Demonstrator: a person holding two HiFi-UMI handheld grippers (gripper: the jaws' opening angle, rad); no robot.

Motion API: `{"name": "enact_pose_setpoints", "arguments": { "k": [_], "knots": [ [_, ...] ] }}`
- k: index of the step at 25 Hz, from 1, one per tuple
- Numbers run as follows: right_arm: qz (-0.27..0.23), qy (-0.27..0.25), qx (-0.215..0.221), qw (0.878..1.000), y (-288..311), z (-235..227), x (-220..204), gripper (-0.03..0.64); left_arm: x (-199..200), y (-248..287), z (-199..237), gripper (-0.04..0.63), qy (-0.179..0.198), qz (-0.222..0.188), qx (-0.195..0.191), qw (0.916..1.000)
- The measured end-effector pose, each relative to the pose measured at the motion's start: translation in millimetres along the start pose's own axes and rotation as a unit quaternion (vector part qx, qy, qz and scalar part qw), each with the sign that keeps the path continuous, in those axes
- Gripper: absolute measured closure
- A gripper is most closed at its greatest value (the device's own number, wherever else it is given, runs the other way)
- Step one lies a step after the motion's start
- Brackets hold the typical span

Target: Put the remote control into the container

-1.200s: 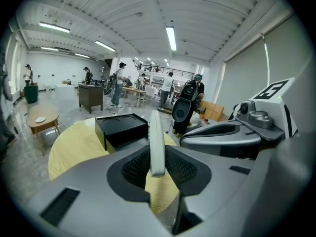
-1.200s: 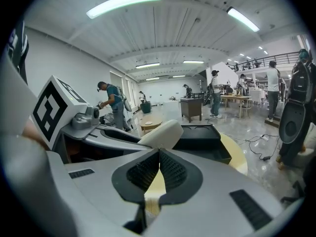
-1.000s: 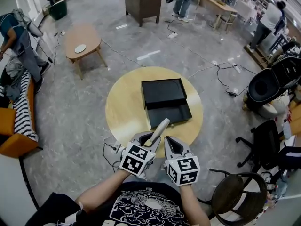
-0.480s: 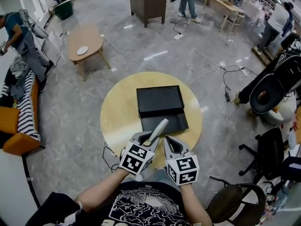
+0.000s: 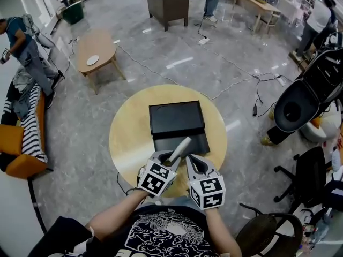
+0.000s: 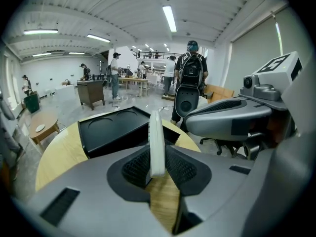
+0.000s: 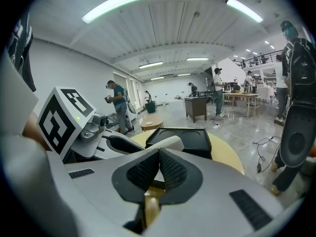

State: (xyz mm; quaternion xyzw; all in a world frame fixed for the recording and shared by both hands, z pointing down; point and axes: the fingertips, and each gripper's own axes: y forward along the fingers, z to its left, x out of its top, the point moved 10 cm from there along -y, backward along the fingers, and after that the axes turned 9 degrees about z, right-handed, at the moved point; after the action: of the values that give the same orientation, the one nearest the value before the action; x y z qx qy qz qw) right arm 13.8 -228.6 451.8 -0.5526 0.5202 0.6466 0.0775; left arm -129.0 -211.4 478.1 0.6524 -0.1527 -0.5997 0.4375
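Observation:
My left gripper (image 5: 170, 163) is shut on a long grey-white remote control (image 5: 179, 149), which sticks up and forward out of the jaws. In the left gripper view the remote (image 6: 156, 141) stands on edge between the ribbed pads, and my left gripper (image 6: 157, 171) points at the black container (image 6: 117, 129). The container (image 5: 177, 118) lies in the middle of a round wooden table (image 5: 127, 138), its open tray (image 5: 185, 142) on the near side, just beyond the remote's tip. My right gripper (image 5: 195, 167) hovers beside the left one, shut and empty (image 7: 158, 171); the remote's end (image 7: 167, 144) shows past it.
A dark round chair (image 5: 266, 225) and a black office chair (image 5: 302, 168) stand to my right. A small wooden table (image 5: 94, 48) and a dark cabinet (image 5: 168, 2) are farther off. An orange sofa (image 5: 16, 143) is at the left. Cables (image 5: 236, 82) cross the floor; people stand about.
In the head view the table and container have drifted left and nearer to the grippers. The left gripper keeps its hold on the remote; the right stays shut.

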Motion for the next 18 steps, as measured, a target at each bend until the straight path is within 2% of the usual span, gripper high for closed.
{"name": "enact_pose_setpoints", "arguments": {
  "k": [18],
  "knots": [
    [0.015, -0.007, 0.009, 1.000, 26.5, -42.2, 9.8, 0.594, 14.3, 56.9, 19.8, 0.495, 0.019, 0.051, 0.015, 0.9984]
  ]
}}
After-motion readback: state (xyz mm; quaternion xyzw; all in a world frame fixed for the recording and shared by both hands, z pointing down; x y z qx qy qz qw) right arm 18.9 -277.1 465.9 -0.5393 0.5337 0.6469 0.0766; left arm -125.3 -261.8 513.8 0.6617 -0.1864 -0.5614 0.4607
